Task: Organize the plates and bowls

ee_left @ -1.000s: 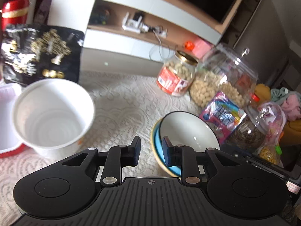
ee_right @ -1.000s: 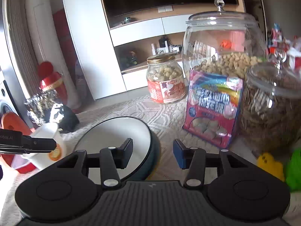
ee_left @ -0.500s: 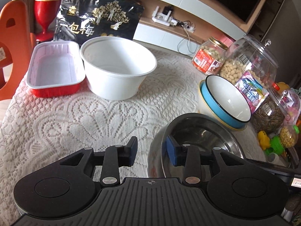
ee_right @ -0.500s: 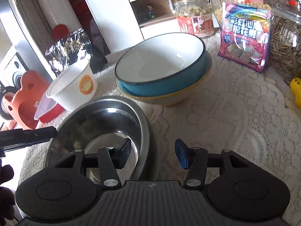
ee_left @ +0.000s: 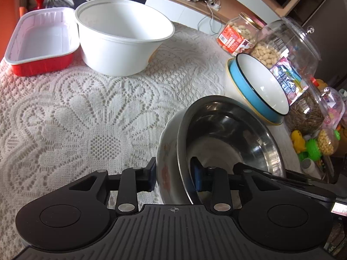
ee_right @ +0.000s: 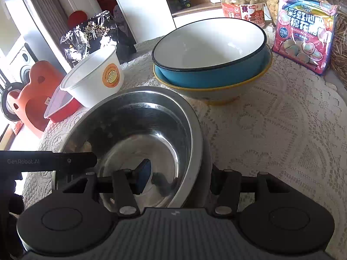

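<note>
Here, both grippers straddle opposite sides of the rim of the stainless-steel bowl [ee_left: 227, 134], low and centre-right in the left wrist view and centre-left in the right wrist view. That looks like a two-handed lift being set up, since one pinch on so wide and slick a bowl would probably let it tip.

The left gripper [ee_left: 174, 175] has one pad outside the wall and one inside; its jaws are closing, and I cannot tell if the pads press yet. The right gripper [ee_right: 180, 178] also has the rim between its fingers, but its jaws are opening and the inner pad stands apart from the metal, so it has no hold.

The steel bowl looks empty apart from reflections. Above it in the right wrist view, a blue enamel bowl [ee_right: 211, 58] sits nested in a yellow-rimmed bowl [ee_right: 216, 91], both empty; likely the stack to build on. At upper left of the left wrist view a white plastic bowl [ee_left: 123, 36] and a red foil tray [ee_left: 39, 43] stand side by side on the lace tablecloth [ee_left: 76, 119], also empty.
</note>
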{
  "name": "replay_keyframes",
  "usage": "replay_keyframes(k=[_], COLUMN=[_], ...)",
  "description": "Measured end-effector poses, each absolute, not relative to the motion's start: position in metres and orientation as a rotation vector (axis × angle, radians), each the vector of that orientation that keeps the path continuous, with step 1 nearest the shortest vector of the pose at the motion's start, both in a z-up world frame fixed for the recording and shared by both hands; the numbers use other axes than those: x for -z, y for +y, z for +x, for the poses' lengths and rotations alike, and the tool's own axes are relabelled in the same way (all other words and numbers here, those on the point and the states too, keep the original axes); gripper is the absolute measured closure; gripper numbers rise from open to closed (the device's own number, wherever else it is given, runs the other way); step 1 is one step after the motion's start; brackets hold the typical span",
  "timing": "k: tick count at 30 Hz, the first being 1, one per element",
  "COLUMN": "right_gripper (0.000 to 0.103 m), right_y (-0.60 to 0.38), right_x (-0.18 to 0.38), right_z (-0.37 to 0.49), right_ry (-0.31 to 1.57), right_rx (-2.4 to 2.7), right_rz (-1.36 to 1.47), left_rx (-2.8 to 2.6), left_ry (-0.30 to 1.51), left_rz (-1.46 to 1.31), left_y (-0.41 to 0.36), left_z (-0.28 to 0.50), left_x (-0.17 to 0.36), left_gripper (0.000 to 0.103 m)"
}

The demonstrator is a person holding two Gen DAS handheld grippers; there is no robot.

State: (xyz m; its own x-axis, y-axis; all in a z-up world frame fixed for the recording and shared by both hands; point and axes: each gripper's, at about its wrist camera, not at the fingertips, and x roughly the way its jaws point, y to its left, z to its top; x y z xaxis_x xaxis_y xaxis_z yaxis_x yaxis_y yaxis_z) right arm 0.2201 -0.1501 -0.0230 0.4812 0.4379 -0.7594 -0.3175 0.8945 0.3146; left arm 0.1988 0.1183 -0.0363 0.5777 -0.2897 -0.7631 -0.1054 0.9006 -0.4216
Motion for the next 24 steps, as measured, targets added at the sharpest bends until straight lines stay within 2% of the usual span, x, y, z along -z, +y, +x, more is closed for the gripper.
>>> replay_keyframes(k=[15,24], right_gripper=[0.048,0.049], right_y=[-0.08,-0.086], right_x=[0.013,0.02], right_z=[0.221,0.215], right_ry=[0.946,0.934], right_rx=[-0.623,-0.69], right_rz=[0.077,0.064], left_rx=[-0.134,-0.176], left_ry=[0.892,0.888], left_rz=[-0.371,-0.314], left_y=[0.17,0.162], left_z=[0.199,0.2], left_x=[0.014,0.007], left_gripper=[0.067,0.068])
